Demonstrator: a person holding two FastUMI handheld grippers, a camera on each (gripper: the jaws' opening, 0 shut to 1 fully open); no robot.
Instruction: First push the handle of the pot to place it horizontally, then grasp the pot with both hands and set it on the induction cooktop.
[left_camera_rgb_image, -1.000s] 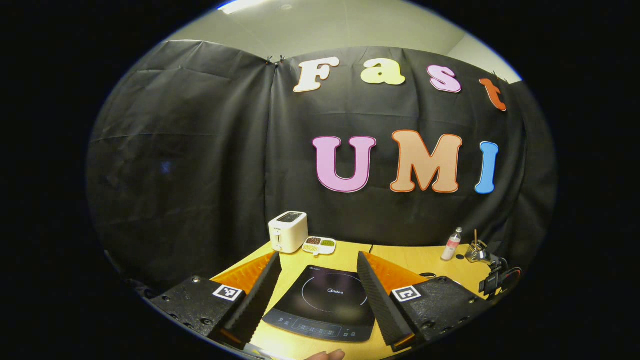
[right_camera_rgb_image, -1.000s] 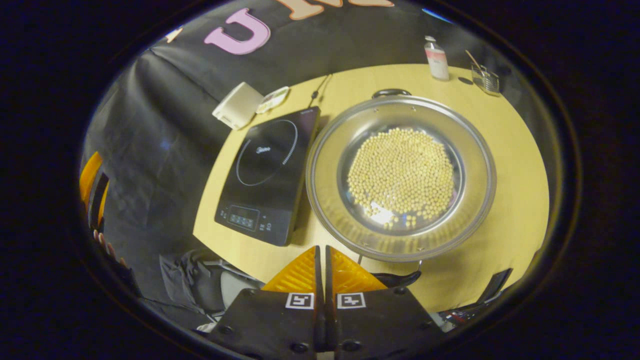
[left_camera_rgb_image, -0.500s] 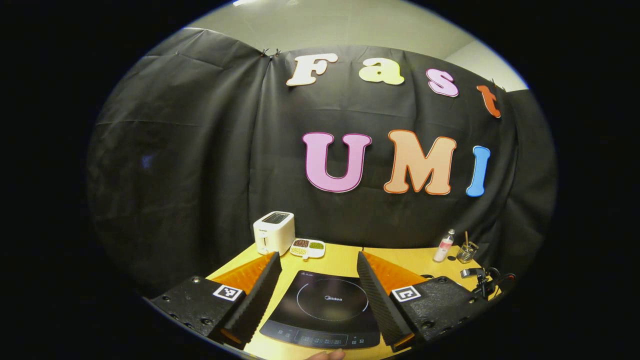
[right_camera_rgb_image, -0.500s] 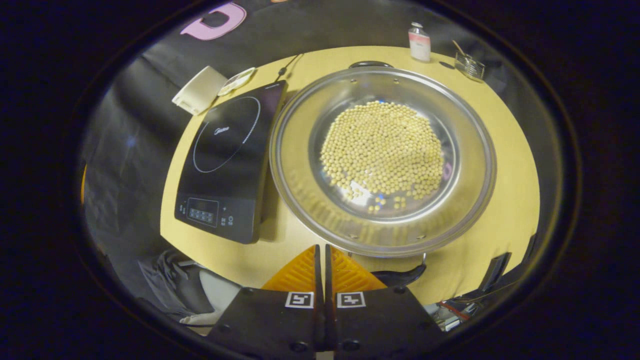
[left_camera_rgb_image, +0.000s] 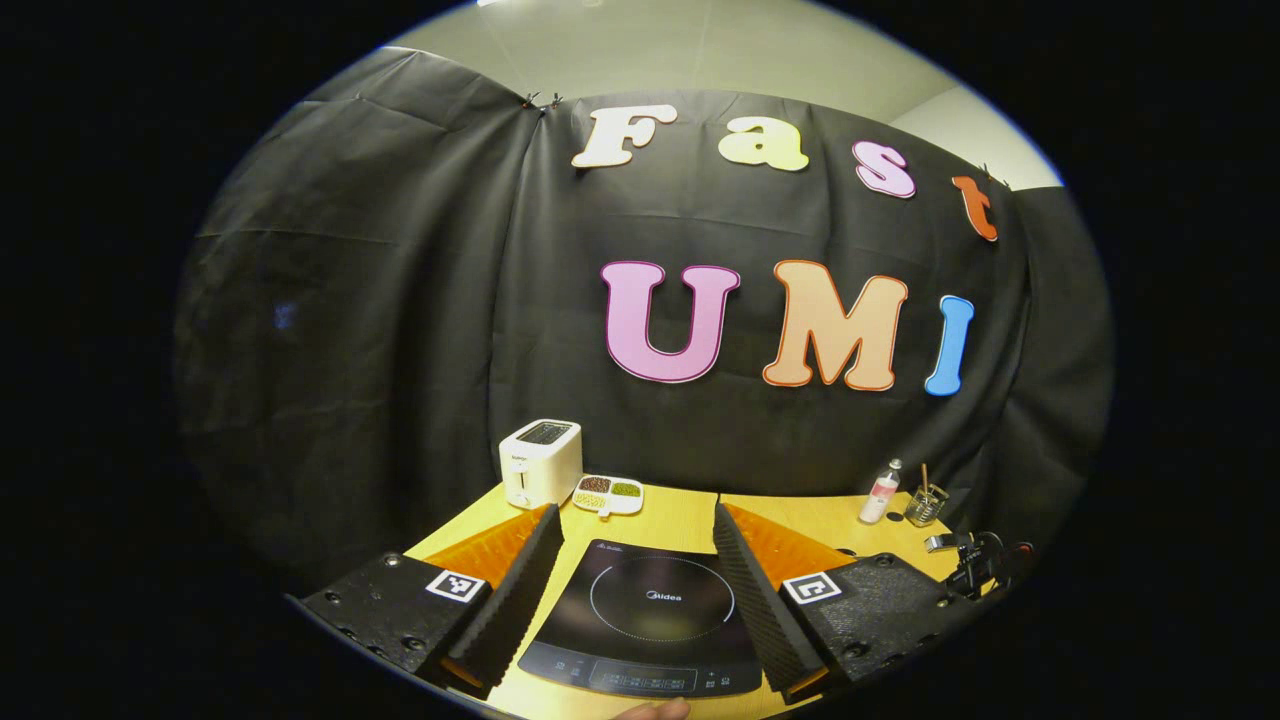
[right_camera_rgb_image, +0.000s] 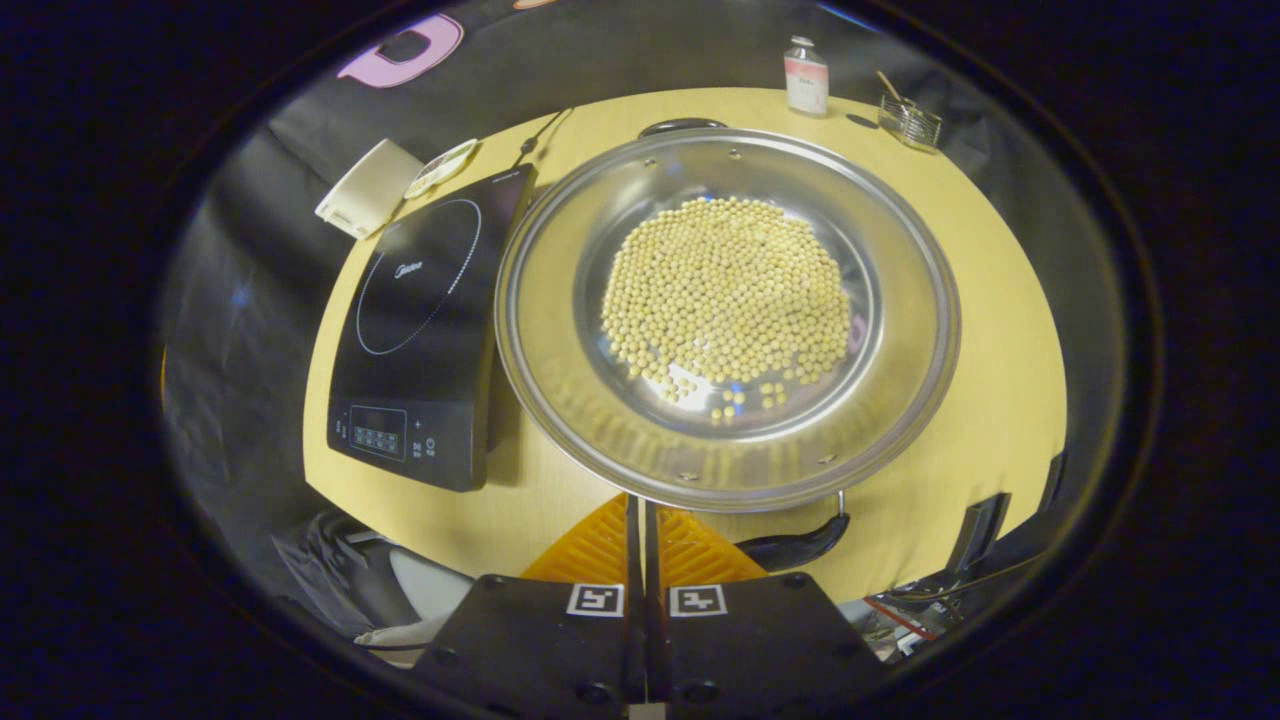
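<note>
The pot (right_camera_rgb_image: 727, 315) of beans sits on the tabletop (right_camera_rgb_image: 1000, 330) beside the induction cooktop (right_camera_rgb_image: 420, 330), not yet on it; its near handle (right_camera_rgb_image: 800, 545) hangs down; right hand-held gripper (right_camera_rgb_image: 643, 520) fingers together just beside it; left hand-held gripper (left_camera_rgb_image: 635, 590) apart; every step seems left.

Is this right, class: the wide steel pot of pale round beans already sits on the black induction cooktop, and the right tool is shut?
Not quite. In the right gripper view the wide steel pot of pale round beans sits on the yellow wooden table beside the black induction cooktop, not on it. The right tool is indeed shut.
</note>
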